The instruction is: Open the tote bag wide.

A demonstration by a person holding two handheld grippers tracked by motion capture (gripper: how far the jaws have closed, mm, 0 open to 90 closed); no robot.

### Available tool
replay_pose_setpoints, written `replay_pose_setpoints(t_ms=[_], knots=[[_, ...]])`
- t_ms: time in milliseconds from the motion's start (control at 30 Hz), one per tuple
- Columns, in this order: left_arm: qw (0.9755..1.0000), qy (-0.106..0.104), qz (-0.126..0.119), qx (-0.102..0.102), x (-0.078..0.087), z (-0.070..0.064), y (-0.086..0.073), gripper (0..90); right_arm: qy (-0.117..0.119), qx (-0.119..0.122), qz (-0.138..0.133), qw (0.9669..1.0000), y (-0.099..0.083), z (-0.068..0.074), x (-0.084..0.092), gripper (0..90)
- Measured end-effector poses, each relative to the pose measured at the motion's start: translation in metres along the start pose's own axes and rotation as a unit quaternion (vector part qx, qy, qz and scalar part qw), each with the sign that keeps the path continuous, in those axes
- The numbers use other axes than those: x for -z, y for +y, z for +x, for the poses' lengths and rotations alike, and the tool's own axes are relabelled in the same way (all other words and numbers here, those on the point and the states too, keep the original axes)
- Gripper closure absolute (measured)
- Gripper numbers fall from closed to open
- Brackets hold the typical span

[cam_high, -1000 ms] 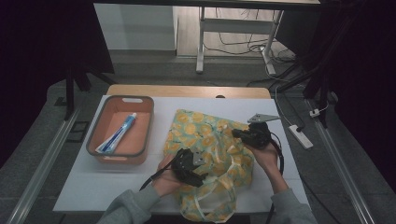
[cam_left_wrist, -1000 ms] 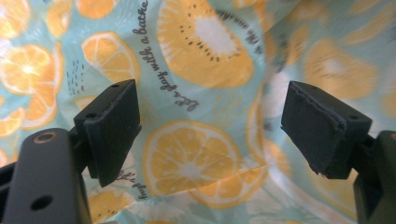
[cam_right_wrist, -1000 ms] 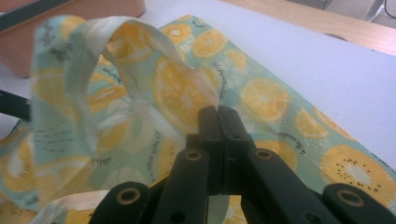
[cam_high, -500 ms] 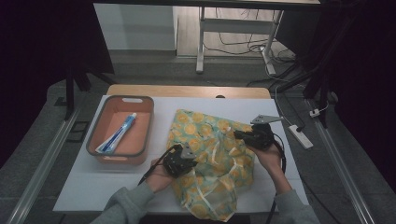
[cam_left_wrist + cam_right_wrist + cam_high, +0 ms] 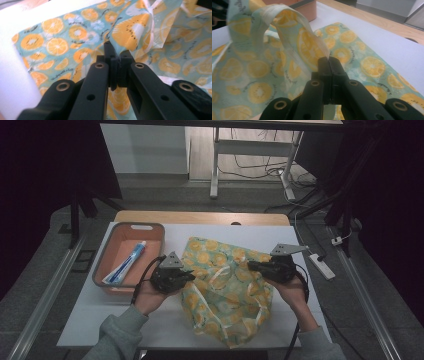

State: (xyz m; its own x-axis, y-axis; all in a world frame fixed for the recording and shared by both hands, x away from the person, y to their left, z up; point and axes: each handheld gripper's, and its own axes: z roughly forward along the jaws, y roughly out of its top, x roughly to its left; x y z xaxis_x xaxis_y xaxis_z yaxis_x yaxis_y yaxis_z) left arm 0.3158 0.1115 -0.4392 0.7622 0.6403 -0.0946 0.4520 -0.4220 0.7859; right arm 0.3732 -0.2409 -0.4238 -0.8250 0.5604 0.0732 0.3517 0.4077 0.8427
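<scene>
**Bag mouth pinched from both sides**

Since the earlier frame the left gripper (image 5: pixel 187 276) has shifted left and up, its jaws closing onto the thin plastic bag printed with orange slices (image 5: pixel 225 285). Right gripper (image 5: pixel 252 265) is clamped on the bag's handle strip. Bag lies on white table sheet (image 5: pixel 100 312), beside salmon tray (image 5: pixel 112 289); dark room, grey floor beyond.

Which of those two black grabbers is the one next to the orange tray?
The left gripper, at the left edge of the fruit-print bag, sits beside the orange tray holding the toothpaste tube. The right gripper grips the bag's far side, away from the tray.
</scene>
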Motion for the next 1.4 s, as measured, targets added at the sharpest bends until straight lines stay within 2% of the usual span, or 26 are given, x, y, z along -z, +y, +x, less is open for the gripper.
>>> replay_pose_setpoints(t_ms=[233,300,367,400,467,533,567,600,633,667,700,767,833,867,900,933,967,1033,1067,1100,1167,1267,1333,1400], knots=[[0.9992,0.002,0.038,0.011,-0.023,0.009,-0.006,88.1,-0.006,-0.012,0.036,0.9993,-0.014,-0.011,-0.017,88.6],[0.9987,0.001,0.049,0.014,-0.029,0.011,-0.008,88.1,-0.010,-0.028,0.053,0.9982,-0.024,-0.018,-0.024,88.6],[0.9982,-0.003,0.056,0.018,-0.035,0.013,-0.009,88.1,-0.010,-0.033,0.058,0.9978,-0.027,-0.021,-0.027,88.6],[0.9980,-0.005,0.060,0.019,-0.037,0.013,-0.010,88.1,-0.012,-0.038,0.070,0.9967,-0.032,-0.024,-0.031,88.5],[0.9977,-0.005,0.065,0.018,-0.039,0.014,-0.010,88.2,-0.011,-0.044,0.079,0.9958,-0.036,-0.028,-0.035,87.8],[0.9977,-0.001,0.065,0.019,-0.039,0.014,-0.011,88.1,-0.020,-0.053,0.085,0.9947,-0.039,-0.031,-0.035,81.6],[0.9977,0.000,0.064,0.021,-0.038,0.015,-0.011,88.2,-0.025,-0.056,0.086,0.9944,-0.039,-0.032,-0.035,72.9],[0.9977,0.001,0.062,0.025,-0.038,0.016,-0.011,88.2,-0.025,-0.056,0.086,0.9944,-0.039,-0.032,-0.035,72.9],[0.9978,0.003,0.062,0.026,-0.037,0.017,-0.012,88.2,-0.046,-0.054,0.077,0.9945,-0.036,-0.030,-0.029,57.2],[0.9978,0.003,0.061,0.028,-0.037,0.018,-0.012,88.2,-0.059,-0.051,0.062,0.9951,-0.031,-0.026,-0.023,52.0],[0.9977,0.005,0.062,0.028,-0.037,0.018,-0.012,88.2,-0.064,-0.048,0.043,0.9959,-0.025,-0.021,-0.015,46.9],[0.9977,0.005,0.060,0.030,-0.037,0.019,-0.012,88.2,-0.066,-0.036,0.024,0.9969,-0.010,-0.006,0.002,39.5],[0.9977,0.005,0.061,0.030,-0.037,0.019,-0.012,88.2,-0.060,-0.017,0.013,0.9979,-0.001,0.015,0.018,38.0],[0.9977,0.005,0.061,0.030,-0.037,0.019,-0.012,88.2,-0.060,-0.017,0.013,0.9979,-0.001,0.015,0.018,38.0],[0.9977,0.005,0.061,0.030,-0.037,0.020,-0.012,88.2,-0.052,-0.001,0.018,0.9985,0.002,0.038,0.029,38.0],[0.9977,0.005,0.061,0.029,-0.037,0.020,-0.012,88.2,-0.049,0.010,0.024,0.9985,0.002,0.049,0.032,38.0],[0.9977,0.005,0.061,0.029,-0.037,0.020,-0.012,88.2,-0.036,0.024,0.029,0.9986,0.001,0.060,0.032,38.9],[0.9978,0.003,0.060,0.027,-0.036,0.019,-0.012,88.2,0.010,0.055,0.044,0.9975,-0.003,0.080,0.029,40.7],[0.9978,0.003,0.060,0.027,-0.036,0.019,-0.012,88.2,0.010,0.055,0.044,0.9975,-0.003,0.080,0.029,40.7],[0.9978,0.003,0.061,0.027,-0.037,0.018,-0.012,88.2,0.036,0.074,0.071,0.9941,-0.007,0.096,0.022,41.8],[0.9978,0.002,0.061,0.026,-0.037,0.018,-0.012,88.2,0.048,0.083,0.100,0.9904,-0.012,0.107,0.014,44.8],[0.9978,0.001,0.061,0.025,-0.038,0.019,-0.012,88.2,0.007,0.109,0.165,0.9802,-0.026,0.112,0.002,50.8],[0.9977,0.002,0.062,0.027,-0.037,0.020,-0.012,88.2,-0.006,0.106,0.191,0.9758,-0.037,0.106,0.000,61.6],[0.9977,0.003,0.062,0.027,-0.037,0.021,-0.013,88.2,-0.016,0.096,0.212,0.9725,-0.048,0.099,0.001,76.8]])
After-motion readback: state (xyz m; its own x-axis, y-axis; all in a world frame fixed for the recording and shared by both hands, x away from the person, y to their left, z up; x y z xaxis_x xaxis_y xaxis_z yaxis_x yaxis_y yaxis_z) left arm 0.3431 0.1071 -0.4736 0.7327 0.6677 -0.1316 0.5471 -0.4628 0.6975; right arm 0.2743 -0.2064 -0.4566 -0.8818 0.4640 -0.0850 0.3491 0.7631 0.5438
